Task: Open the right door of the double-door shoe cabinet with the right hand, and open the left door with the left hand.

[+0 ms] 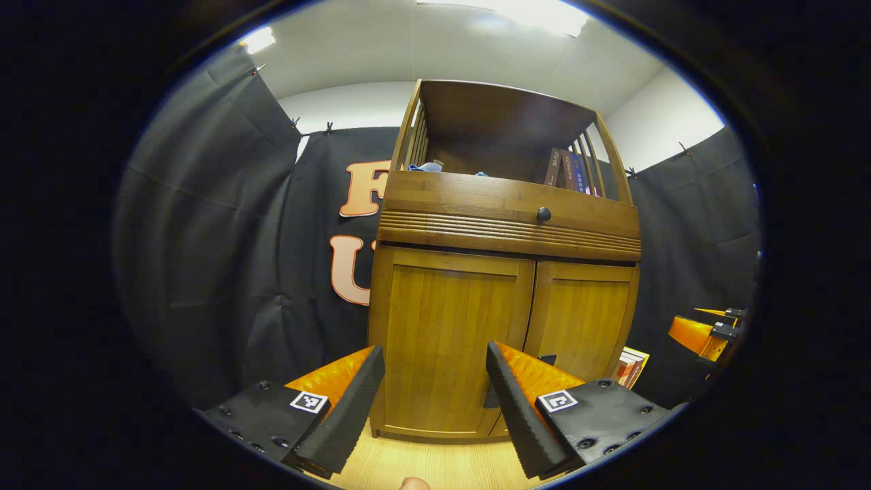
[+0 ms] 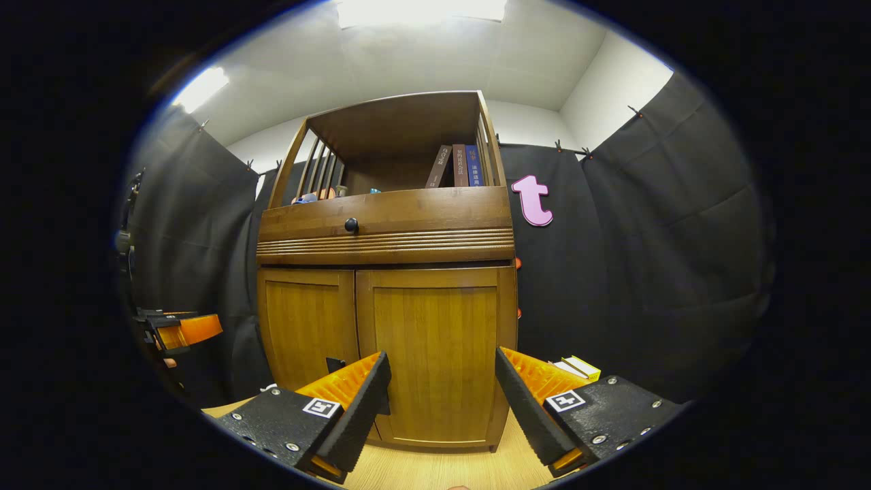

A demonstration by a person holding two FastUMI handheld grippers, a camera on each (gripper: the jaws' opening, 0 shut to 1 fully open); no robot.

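Nearest in the left gripper view, the left hand-held gripper (image 1: 435, 408) is holding its fingers spread wide with nothing between them, and they are framing the lower part of the left door (image 1: 449, 340), a warm brown wooden panel door that is standing shut. In the right gripper view the right hand-held gripper (image 2: 442, 408) is likewise gaping wide and gripping nothing, framing the shut right door (image 2: 435, 340) of the same brown wooden double-door shoe cabinet (image 2: 388, 265), which is standing on the pale wood-grain floor (image 2: 435, 469).

The doors are looking stiff, hard and smooth, likely light on their hinges. The best hold is probably the small dark handle (image 1: 548, 358) beside the centre seam, pinched and drawn outward.

The left gripper view is showing the other gripper far off at its right edge; the right gripper view is showing a round dark knob (image 2: 351, 224) on the drawer front and upright books (image 2: 457, 165) on the open shelf above.
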